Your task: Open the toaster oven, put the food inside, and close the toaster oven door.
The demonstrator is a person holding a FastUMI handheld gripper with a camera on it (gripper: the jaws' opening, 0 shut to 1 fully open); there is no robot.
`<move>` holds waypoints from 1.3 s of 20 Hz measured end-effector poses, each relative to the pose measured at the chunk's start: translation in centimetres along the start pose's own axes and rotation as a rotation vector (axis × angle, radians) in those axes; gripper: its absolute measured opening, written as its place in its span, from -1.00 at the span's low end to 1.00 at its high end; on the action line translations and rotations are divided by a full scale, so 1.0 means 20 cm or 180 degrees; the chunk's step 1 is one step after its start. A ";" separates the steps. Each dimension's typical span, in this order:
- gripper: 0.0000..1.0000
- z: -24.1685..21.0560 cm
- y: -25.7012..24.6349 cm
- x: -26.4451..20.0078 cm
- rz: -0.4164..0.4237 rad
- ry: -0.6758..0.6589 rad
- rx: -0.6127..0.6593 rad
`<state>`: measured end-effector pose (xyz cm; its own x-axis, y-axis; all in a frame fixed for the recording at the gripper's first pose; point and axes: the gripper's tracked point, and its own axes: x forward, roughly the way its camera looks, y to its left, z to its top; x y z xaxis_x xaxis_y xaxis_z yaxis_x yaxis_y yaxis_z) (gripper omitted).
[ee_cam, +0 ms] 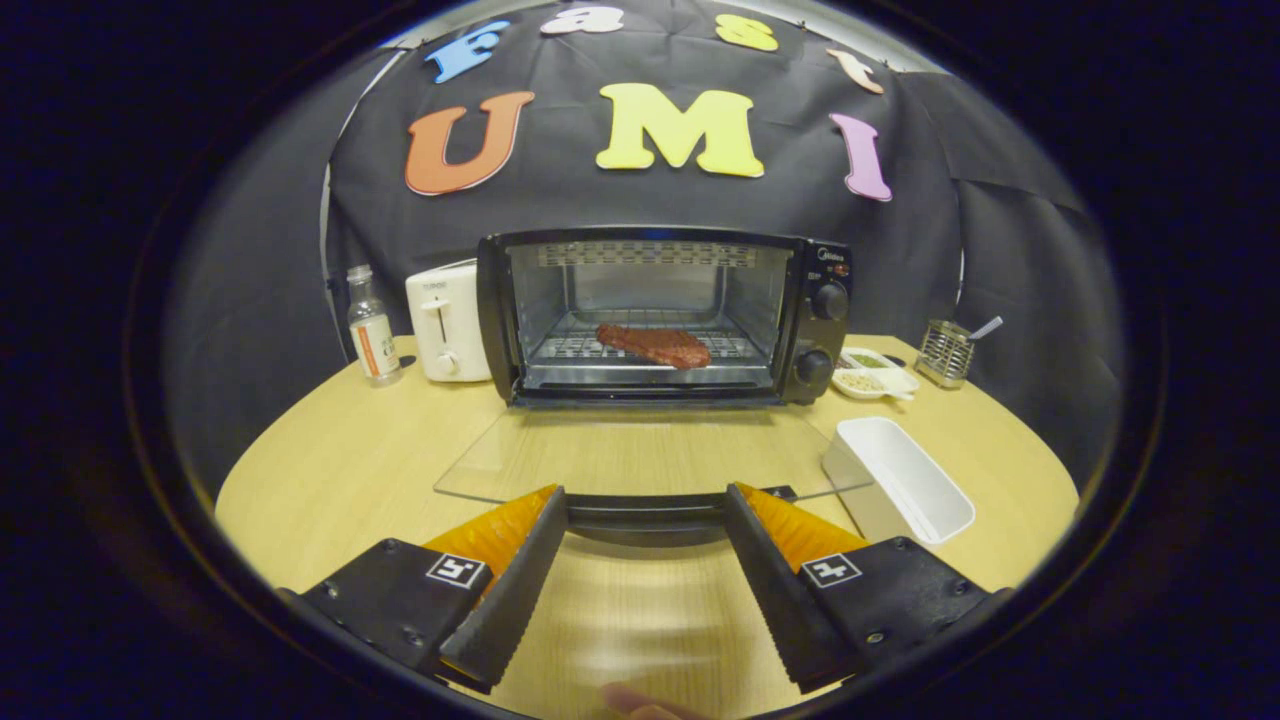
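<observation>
The toaster oven (664, 315) stands toward the back of the round wooden worktop (330, 470), in front of the black cloth wall, with its glass door (640, 455) folded all the way down so that it lies flat, pointing toward the camera. Inside, on the wire rack (590, 346), rests the food (654, 345), a reddish-brown slab like a piece of meat, lying a little right of the rack's middle. The door's dark handle (646, 512) runs along its near edge, and the hand-held gripper (646, 500) sits right at it: its two fingers are spread wide apart, their tips at either end of the handle, with the bar between them and not clamped. Whether the tips touch the handle cannot be told. Left of the oven stands a white toaster (447, 322), and further left a small clear bottle (372, 328). To the right of the oven lies a shallow white dish (878, 378) with two sections, beside a metal mesh holder (945, 352). A white rectangular container (905, 478) sits on the worktop just beside the open door's right corner.
</observation>
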<state>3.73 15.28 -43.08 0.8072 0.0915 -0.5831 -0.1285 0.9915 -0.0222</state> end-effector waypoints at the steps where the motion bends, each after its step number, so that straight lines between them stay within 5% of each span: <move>1: 0.99 -0.01 -0.01 0.00 -0.0033 0.0043 -0.0007; 12: 1.00 -0.12 -0.04 0.00 -0.0043 0.0256 0.0167; 26: 1.00 0.15 -0.02 -0.05 -0.0103 -0.0350 0.0065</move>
<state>4.69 15.09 -40.04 0.8693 0.0678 -0.4896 -0.0904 0.9957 -0.0226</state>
